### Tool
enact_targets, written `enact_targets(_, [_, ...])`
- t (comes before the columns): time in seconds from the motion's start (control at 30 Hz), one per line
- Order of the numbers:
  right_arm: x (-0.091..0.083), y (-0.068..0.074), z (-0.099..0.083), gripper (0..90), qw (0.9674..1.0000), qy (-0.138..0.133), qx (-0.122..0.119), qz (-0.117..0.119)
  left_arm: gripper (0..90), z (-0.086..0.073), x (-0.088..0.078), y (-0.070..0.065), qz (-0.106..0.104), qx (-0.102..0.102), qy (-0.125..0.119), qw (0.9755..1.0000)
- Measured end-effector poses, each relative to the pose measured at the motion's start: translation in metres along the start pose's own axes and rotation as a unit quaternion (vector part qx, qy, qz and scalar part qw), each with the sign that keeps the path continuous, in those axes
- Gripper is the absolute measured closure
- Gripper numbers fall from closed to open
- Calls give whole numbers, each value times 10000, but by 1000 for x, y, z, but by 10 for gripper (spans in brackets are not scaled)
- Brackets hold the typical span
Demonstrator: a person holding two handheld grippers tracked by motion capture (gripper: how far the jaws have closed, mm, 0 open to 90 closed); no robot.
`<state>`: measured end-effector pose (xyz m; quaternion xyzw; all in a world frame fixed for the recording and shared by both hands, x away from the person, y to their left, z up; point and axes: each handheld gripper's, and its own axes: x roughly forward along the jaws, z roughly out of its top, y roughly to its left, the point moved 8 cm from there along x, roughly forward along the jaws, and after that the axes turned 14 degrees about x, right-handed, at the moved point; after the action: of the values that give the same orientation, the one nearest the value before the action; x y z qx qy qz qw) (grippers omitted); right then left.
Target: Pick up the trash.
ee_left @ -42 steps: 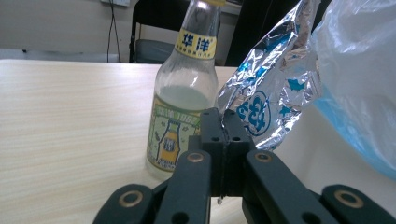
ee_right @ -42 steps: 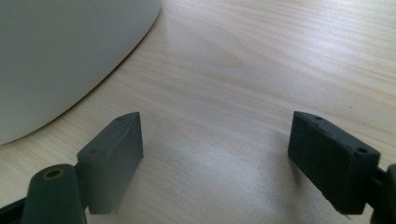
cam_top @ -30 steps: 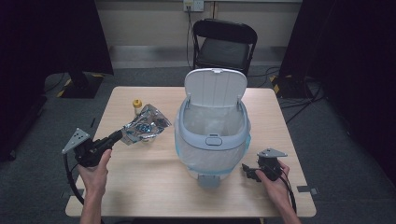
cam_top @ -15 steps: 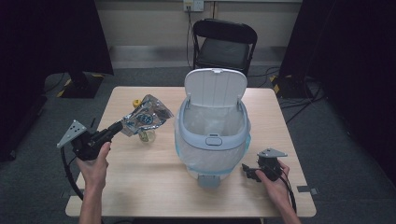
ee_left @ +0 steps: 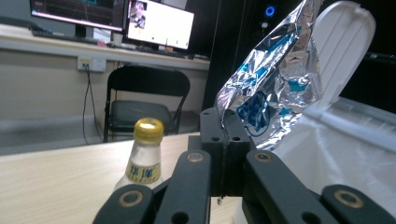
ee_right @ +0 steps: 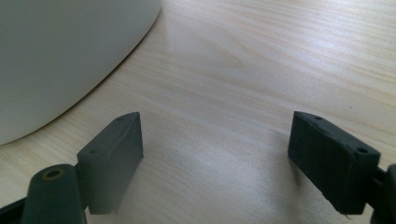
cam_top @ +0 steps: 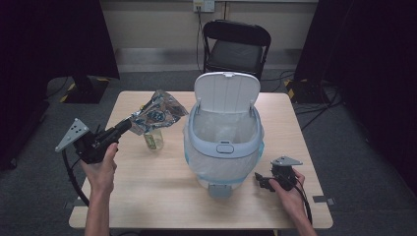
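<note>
Crinkled silver-and-blue foil wrapper (cam_top: 156,113) is pinched tight in the left gripper (cam_top: 125,126), held up just left of the white lidded bin (cam_top: 223,142); right gripper (cam_top: 259,181) sits wide, holding nothing, by the bin's base.

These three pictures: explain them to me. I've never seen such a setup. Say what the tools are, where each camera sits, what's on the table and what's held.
A person stands at a wooden table with a hand-held two-jaw tool in each hand. The high view looks down from above; the two other views come from cameras that ride on the tools.

The left gripper is shut on a crinkled foil bag, raised off the table. The right gripper rests low beside the white bin, jaws open, holding nothing.

The bin's lid stands open. A small yellow-capped bottle stands by it.
</note>
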<state>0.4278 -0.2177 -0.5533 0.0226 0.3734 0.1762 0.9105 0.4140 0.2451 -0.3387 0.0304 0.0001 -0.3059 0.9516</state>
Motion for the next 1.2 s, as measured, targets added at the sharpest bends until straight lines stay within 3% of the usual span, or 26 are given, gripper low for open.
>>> enact_targets(0.3, [0, 0, 0, 168, 10000, 0, 0, 0, 900, 23, -9, 4, 63, 63, -253, 9996])
enact_targets(0.57, [0, 0, 0, 168, 10000, 0, 0, 0, 900, 34, -14, 1, 36, 96, -370, 9993])
enact_targets(0.87, [0, 0, 0, 168, 10000, 1, -1, 0, 900, 54, -12, -8, -93, 210, -519, 9984])
enact_targets(1.2, [0, 0, 0, 168, 10000, 0, -2, 0, 900, 74, -1, -26, -388, 294, -639, 9968])
